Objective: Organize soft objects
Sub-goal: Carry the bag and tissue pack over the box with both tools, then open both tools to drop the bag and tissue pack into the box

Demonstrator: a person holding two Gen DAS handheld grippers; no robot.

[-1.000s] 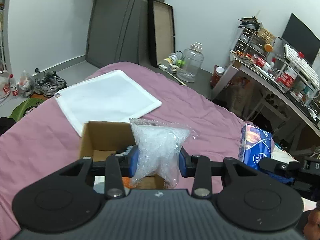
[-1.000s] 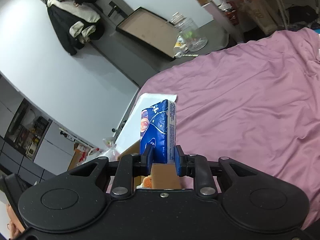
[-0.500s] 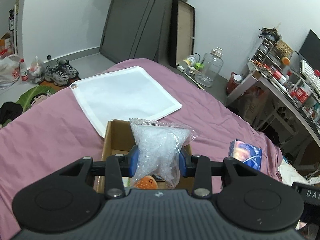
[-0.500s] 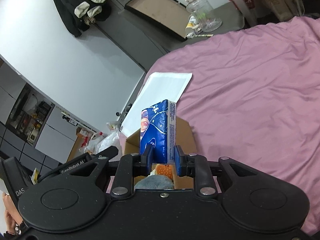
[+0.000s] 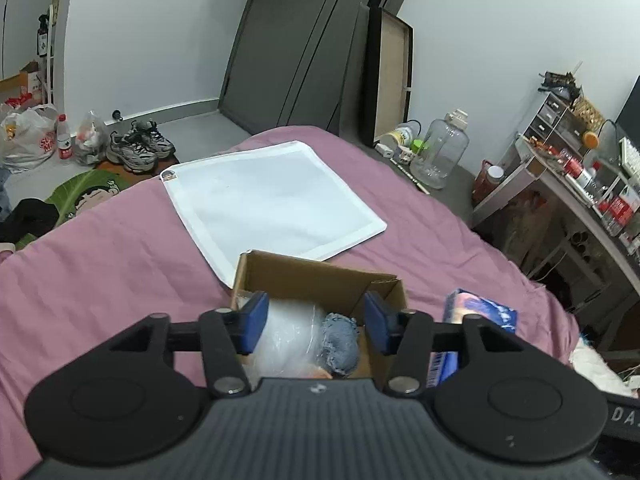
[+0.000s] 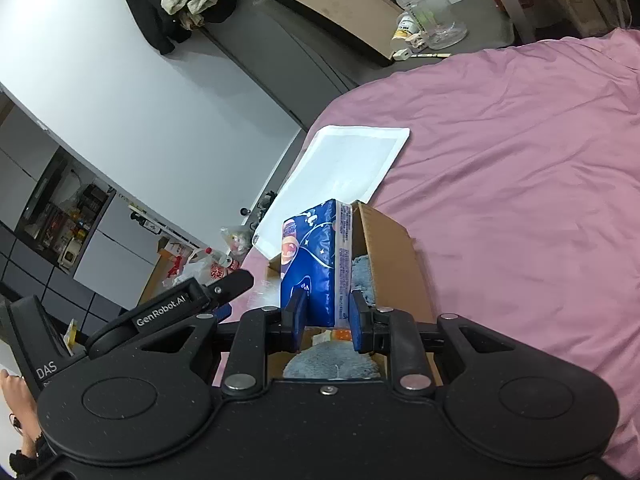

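On a pink bedspread (image 5: 100,280), an open cardboard box (image 5: 316,276) holding a clear plastic bag (image 5: 288,340) and grey-blue cloth (image 5: 340,340), left gripper (image 5: 316,322) spread wide and empty above it, right gripper (image 6: 326,320) clenched on an upright blue tissue pack (image 6: 314,260) over the box.

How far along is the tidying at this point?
Done: the clear bag lies in the cardboard box beside a blue-grey cloth, under the open left claw. In hand: the right claw grips the tissue pack over the box. Left: dropping it in.
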